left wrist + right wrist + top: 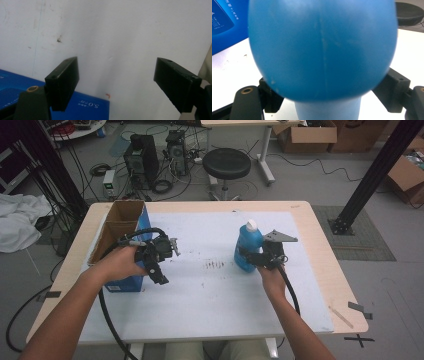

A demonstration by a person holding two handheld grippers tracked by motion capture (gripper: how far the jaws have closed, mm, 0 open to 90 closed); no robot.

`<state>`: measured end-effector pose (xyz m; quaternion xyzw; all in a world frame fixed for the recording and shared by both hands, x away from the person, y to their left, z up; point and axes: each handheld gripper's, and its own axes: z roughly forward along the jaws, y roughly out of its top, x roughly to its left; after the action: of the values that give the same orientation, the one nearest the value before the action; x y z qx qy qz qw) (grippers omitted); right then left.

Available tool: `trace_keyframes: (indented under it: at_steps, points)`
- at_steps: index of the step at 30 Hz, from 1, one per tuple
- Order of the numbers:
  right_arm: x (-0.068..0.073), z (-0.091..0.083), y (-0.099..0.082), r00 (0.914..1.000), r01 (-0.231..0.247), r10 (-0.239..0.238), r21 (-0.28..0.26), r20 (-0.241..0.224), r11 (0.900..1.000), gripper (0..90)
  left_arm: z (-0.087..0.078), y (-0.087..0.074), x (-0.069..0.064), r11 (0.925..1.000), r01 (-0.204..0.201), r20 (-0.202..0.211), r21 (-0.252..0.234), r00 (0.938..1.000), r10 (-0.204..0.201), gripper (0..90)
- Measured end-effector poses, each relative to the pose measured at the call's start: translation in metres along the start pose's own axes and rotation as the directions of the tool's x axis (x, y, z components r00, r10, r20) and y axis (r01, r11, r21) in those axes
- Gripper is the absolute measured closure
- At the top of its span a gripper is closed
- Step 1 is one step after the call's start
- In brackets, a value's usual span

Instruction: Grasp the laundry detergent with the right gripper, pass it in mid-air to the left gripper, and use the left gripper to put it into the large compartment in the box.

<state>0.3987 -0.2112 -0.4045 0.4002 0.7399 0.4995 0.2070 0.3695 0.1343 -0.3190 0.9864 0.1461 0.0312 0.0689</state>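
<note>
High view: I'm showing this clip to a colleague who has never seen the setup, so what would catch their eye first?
Probably the blue bottle with its white cap, upright right of centre on the white table, with the right gripper around its lower body. Next, the open cardboard box with blue sides at the table's left edge, where the left gripper hangs open and empty.

Bottle (248,246) stands right of the box (122,240) on the table (200,295).
</note>
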Motion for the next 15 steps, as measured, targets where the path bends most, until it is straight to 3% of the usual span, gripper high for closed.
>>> trace_keyframes:
  at_steps: [15]
  points:
    - [0.0019, 0.0003, -0.0004, 0.9999, 0.016, -0.016, -0.013, -0.002, 0.9998, 28.1, 0.0, -0.0014, 0.0003, 1.0, 0.002, 0.0, -0.005, 1.0, -0.002, 21.0]
